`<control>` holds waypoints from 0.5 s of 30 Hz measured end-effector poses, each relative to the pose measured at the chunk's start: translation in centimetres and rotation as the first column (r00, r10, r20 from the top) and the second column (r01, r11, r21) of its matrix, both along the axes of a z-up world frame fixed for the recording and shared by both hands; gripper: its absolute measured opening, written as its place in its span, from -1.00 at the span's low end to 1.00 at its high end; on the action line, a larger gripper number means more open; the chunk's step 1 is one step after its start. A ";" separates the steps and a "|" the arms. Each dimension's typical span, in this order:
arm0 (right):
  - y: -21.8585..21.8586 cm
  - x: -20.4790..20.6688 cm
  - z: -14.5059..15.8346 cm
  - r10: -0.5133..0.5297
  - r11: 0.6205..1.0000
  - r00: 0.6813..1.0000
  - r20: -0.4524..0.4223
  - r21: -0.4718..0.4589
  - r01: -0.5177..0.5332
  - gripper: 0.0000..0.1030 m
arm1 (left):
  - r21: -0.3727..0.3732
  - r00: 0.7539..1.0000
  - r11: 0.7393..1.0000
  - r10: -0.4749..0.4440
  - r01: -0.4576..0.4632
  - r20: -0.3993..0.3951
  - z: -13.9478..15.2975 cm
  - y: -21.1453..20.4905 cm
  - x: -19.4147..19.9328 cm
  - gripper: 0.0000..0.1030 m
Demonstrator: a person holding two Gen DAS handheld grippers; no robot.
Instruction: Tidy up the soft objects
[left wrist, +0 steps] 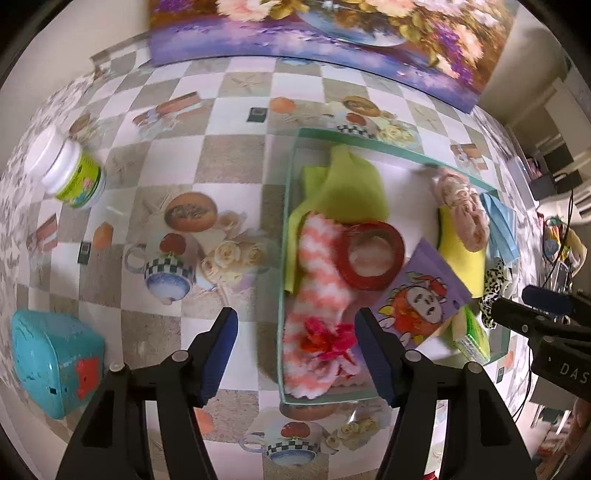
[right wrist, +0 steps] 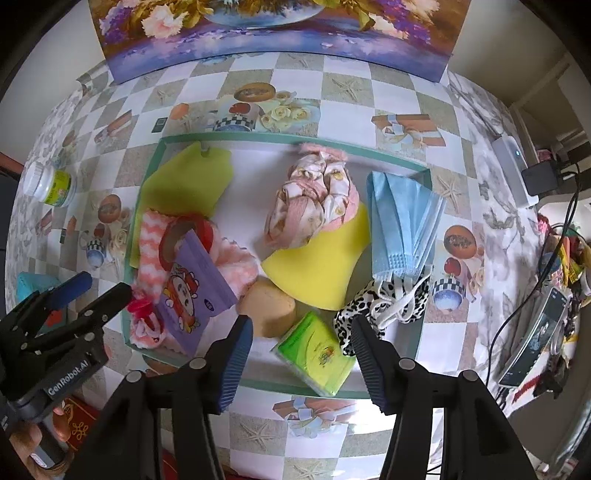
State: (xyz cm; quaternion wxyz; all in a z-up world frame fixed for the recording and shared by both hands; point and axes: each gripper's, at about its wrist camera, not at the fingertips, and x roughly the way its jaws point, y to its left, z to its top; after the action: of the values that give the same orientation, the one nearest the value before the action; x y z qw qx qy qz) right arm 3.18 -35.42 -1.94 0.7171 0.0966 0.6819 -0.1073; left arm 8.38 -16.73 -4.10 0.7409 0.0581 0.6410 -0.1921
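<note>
A green-rimmed glass tray (right wrist: pixel 258 139) holds soft things: a lime cloth (right wrist: pixel 184 181), a pink-and-white fuzzy sock (left wrist: pixel 317 295) with a red flower, a pink scrunchie (right wrist: pixel 314 195) on a yellow sponge (right wrist: pixel 317 266), blue face masks (right wrist: pixel 399 225), a leopard-print mask (right wrist: pixel 384 302), a tan sponge (right wrist: pixel 269 306), a green tissue pack (right wrist: pixel 317 354), a purple cartoon packet (right wrist: pixel 192 291) and a red tape roll (left wrist: pixel 373 254). My left gripper (left wrist: pixel 295 354) is open above the sock's near end. My right gripper (right wrist: pixel 301 363) is open over the tissue pack. Both are empty.
A white jar with a green label (left wrist: pixel 70 170) lies on the checkered tablecloth at the left. A teal box (left wrist: pixel 51 362) stands at the near left. A floral painting (right wrist: pixel 277 33) leans at the back. Cables and a phone (right wrist: pixel 535 332) lie at the right edge.
</note>
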 end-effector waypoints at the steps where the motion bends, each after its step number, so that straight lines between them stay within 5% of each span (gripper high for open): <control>1: 0.1 -0.1 -0.1 -0.006 1.000 1.000 0.000 0.003 0.006 0.19 | -0.001 1.000 1.000 0.012 -0.012 0.001 -0.1 0.3 0.0 0.30; 6: 0.4 -0.6 -0.7 -0.041 0.999 0.999 0.012 0.015 0.041 0.30 | 0.006 0.999 0.999 0.041 -0.041 0.013 -0.4 1.4 0.1 0.33; 8: 0.6 -0.9 -0.8 -0.051 0.999 0.998 0.026 0.017 0.051 0.38 | 0.018 0.998 0.998 0.058 -0.058 0.014 -0.9 2.0 0.0 0.57; 15: 1.7 -1.9 -0.6 -0.078 0.997 0.994 0.082 0.025 0.076 0.75 | 0.034 0.994 0.994 0.101 -0.103 0.048 -1.1 4.0 -0.2 0.57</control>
State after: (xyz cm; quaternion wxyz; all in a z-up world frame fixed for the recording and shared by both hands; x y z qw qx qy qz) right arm 1.23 -33.77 -2.50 0.7390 0.1353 0.6483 -0.1232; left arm 8.14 -12.75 -5.18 0.7631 0.0431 0.6292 -0.1411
